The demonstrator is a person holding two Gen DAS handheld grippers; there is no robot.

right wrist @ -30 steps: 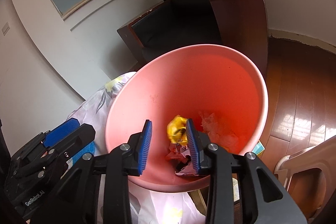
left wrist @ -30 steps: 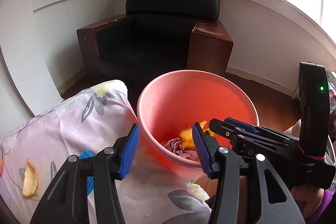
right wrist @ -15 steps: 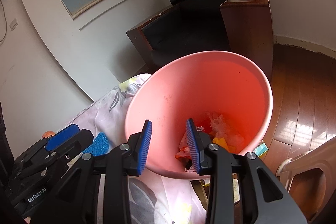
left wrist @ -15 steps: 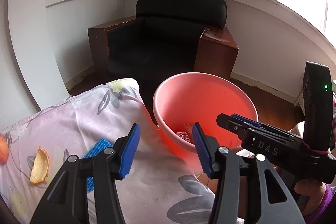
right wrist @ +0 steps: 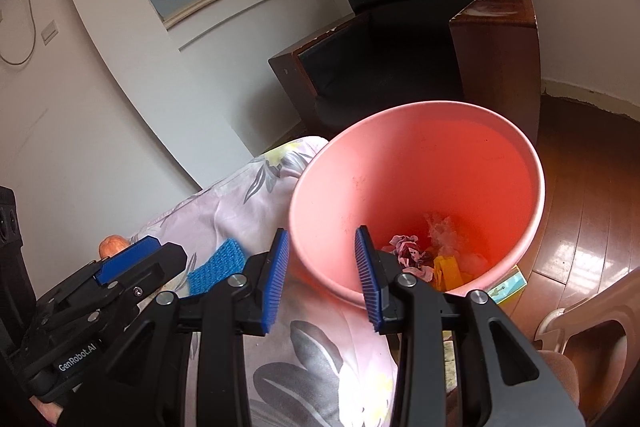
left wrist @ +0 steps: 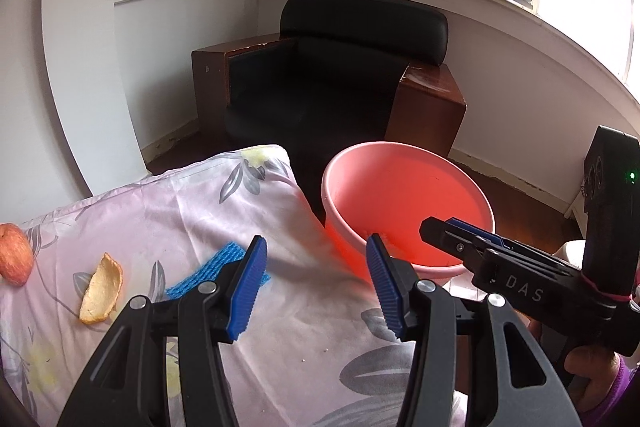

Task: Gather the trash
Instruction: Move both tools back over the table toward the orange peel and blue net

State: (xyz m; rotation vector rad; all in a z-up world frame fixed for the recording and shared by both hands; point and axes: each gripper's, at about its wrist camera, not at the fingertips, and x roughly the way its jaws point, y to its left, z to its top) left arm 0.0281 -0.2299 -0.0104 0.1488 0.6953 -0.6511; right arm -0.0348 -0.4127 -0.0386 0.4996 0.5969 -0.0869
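Observation:
A pink bin (left wrist: pixel 404 195) (right wrist: pixel 420 187) stands at the edge of a floral bedsheet (left wrist: pixel 160 219). Crumpled trash (right wrist: pixel 424 259) lies in its bottom. On the sheet lie a blue mesh scrap (left wrist: pixel 218 269) (right wrist: pixel 216 265), an orange peel (left wrist: pixel 102 289) and an apple (left wrist: pixel 14 253) (right wrist: pixel 114 245). My left gripper (left wrist: pixel 316 287) is open and empty above the sheet, just right of the blue scrap. My right gripper (right wrist: pixel 322 279) is open and empty at the bin's near rim; it also shows in the left wrist view (left wrist: pixel 460 239).
A black armchair (left wrist: pixel 340 79) with wooden arms stands against the wall behind the bin. Wooden floor (right wrist: pixel 580 195) lies to the right. A white plastic chair (right wrist: pixel 588 331) is at the lower right. A small box (right wrist: pixel 508 287) lies by the bin's base.
Both grippers have pulled back from the bin. A yellow piece that was between the right gripper's fingers now lies in the bin. More of the bedsheet, the peel and the apple have come into view.

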